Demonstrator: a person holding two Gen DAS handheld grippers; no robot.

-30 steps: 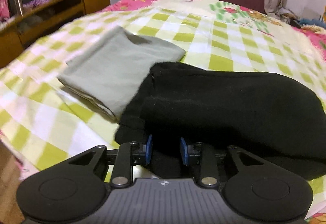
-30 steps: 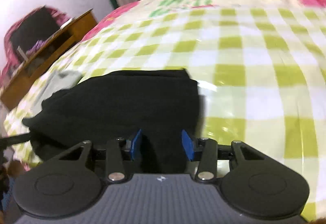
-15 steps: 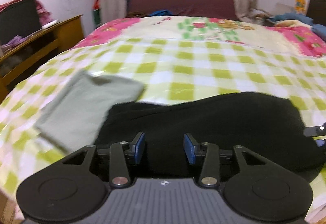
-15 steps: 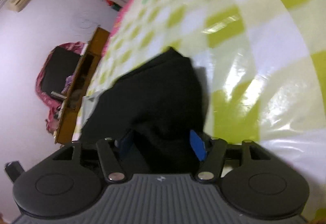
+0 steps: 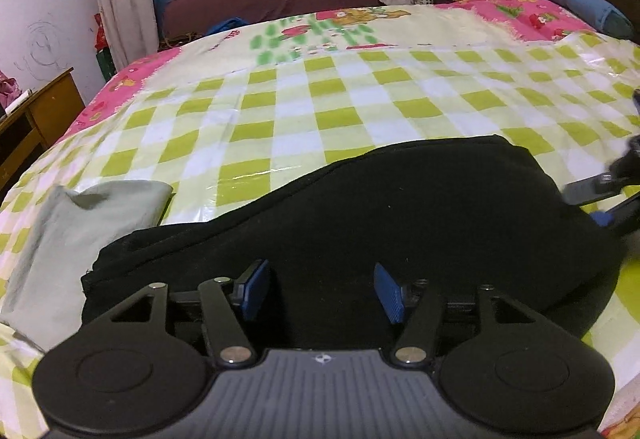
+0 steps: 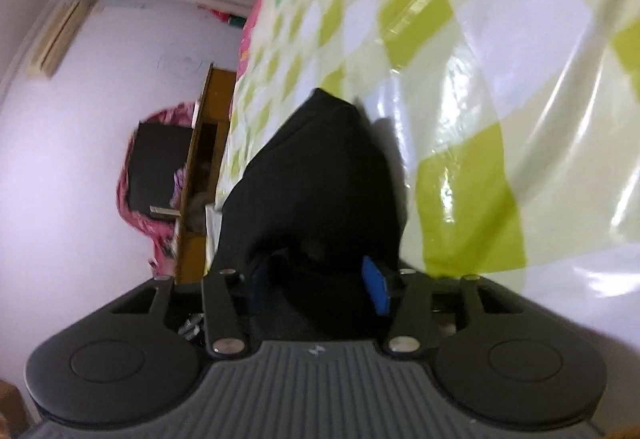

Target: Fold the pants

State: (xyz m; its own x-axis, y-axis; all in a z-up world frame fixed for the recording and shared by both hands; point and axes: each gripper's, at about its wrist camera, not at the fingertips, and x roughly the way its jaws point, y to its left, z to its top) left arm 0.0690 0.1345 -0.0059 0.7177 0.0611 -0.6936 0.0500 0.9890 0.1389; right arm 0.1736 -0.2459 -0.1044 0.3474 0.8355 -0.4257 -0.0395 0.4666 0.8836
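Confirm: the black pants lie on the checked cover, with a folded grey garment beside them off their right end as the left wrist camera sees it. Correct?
Not quite. In the left wrist view the folded grey garment lies off the left end of the black pants, not the right. The pants do lie on the checked cover.

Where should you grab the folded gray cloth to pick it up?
Probably at its near edge, coming in low from the front. The gray cloth lies flat on the checked cover, so only its edges give fingers anything to pinch; its right side is tucked under the black pants.
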